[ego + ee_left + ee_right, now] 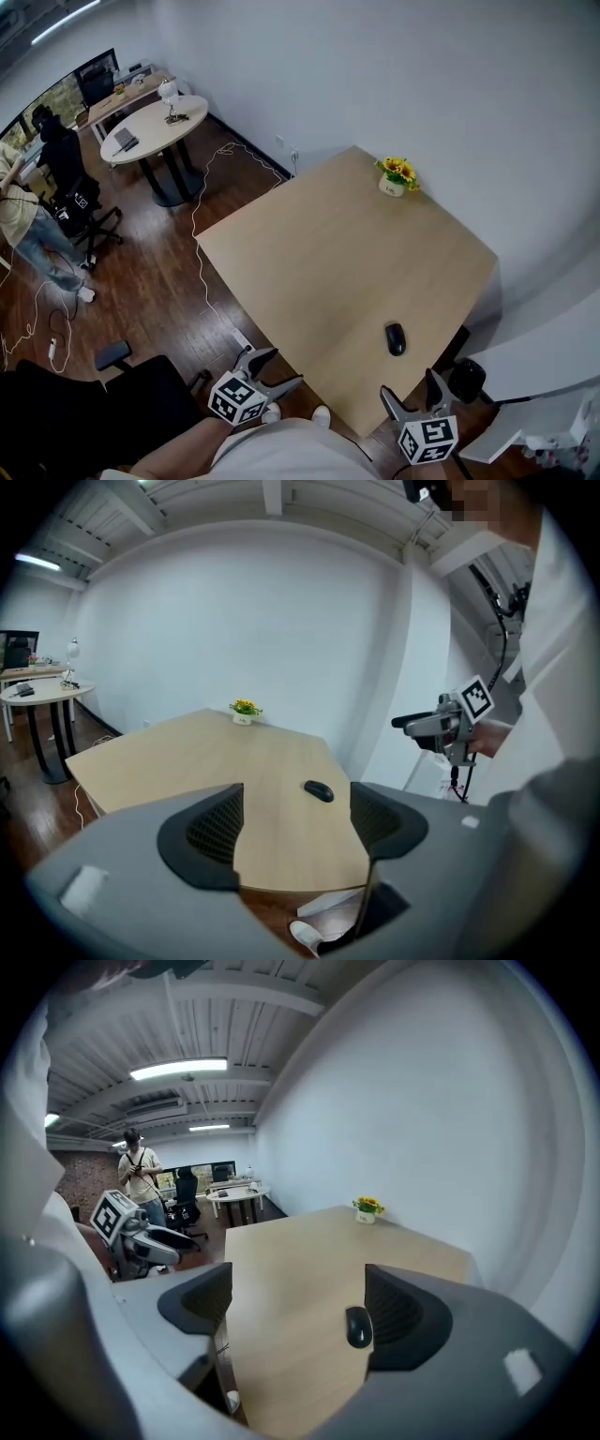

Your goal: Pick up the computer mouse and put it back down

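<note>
A black computer mouse (396, 338) lies on the light wooden table (328, 244), near its front right corner, with nothing touching it. Both grippers hover just off the table's near edge. My left gripper (279, 367) is open and empty, to the left of the mouse. My right gripper (409, 386) is open too, a short way in front of the mouse. In the left gripper view the mouse (319, 790) shows far ahead between the jaws. In the right gripper view the mouse (358, 1327) sits close to the right finger (398, 1316), still down on the table.
A small pot of yellow flowers (395, 176) stands at the table's far corner. A black office chair (141, 384) is by my left side. A round white table (155, 122), another chair (80, 202) and a person (28, 234) are far left. A white cable (200, 246) runs across the floor.
</note>
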Tool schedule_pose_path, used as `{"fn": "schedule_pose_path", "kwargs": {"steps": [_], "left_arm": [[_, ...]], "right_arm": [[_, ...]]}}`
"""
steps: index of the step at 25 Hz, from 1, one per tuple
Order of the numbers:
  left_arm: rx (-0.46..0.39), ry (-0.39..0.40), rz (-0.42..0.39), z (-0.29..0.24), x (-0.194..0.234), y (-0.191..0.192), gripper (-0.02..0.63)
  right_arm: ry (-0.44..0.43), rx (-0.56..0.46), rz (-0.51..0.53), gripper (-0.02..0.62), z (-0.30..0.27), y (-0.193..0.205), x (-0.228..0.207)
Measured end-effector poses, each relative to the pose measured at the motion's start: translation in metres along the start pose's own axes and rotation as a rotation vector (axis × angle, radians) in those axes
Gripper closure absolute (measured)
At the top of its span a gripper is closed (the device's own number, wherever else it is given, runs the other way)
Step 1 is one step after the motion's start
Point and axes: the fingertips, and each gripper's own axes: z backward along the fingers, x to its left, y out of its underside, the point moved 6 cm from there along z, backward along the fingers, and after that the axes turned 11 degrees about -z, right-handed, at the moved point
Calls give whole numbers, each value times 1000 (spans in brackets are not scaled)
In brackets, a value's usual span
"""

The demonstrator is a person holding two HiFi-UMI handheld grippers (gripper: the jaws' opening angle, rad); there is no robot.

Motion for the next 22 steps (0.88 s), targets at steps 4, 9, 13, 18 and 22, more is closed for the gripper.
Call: {"fn": "schedule_pose_path", "kwargs": {"steps": [4, 9, 13, 18, 22], "left_arm": [[-4, 39, -20, -3, -3, -1, 274], [-2, 50, -33, -1, -3, -1, 275], [9, 53, -40, -1, 2, -3, 275], [11, 75, -45, -6, -1, -5, 275], [10, 84, -47, -9, -3, -5, 275]], "right_arm": [[-52, -71, -41, 132, 35, -10, 30], [-54, -74, -63, 132, 40, -4, 39], [-34, -68, -63, 132, 36, -6, 37], [-24, -56, -87, 133, 35, 2, 34], [-23, -44, -105, 135, 33, 5, 32]]}}
